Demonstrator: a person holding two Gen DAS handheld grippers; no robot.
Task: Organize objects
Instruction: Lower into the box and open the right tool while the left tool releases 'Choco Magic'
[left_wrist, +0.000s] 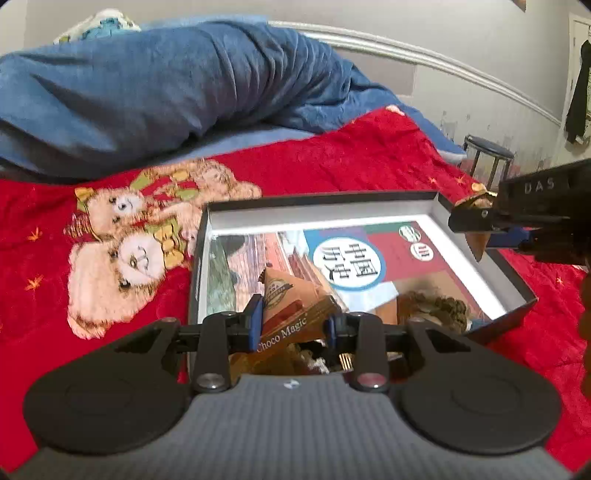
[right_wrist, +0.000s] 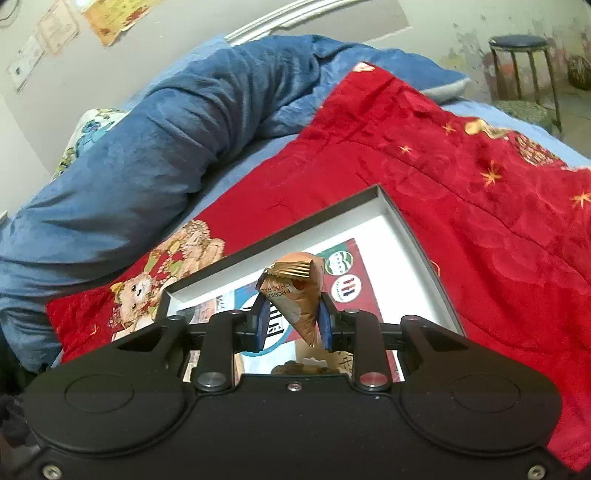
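snack packet (right_wrist: 295, 291) above box rim (right_wrist: 417, 236)

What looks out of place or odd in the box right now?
Nothing spilled or damaged. The box already holds a book, and each claw grips a brown snack packet: left, right.

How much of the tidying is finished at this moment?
Done: a book lies in the open black box. In hand: each gripper, left and right, is shut on a brown snack packet above the box. Left: releasing both.
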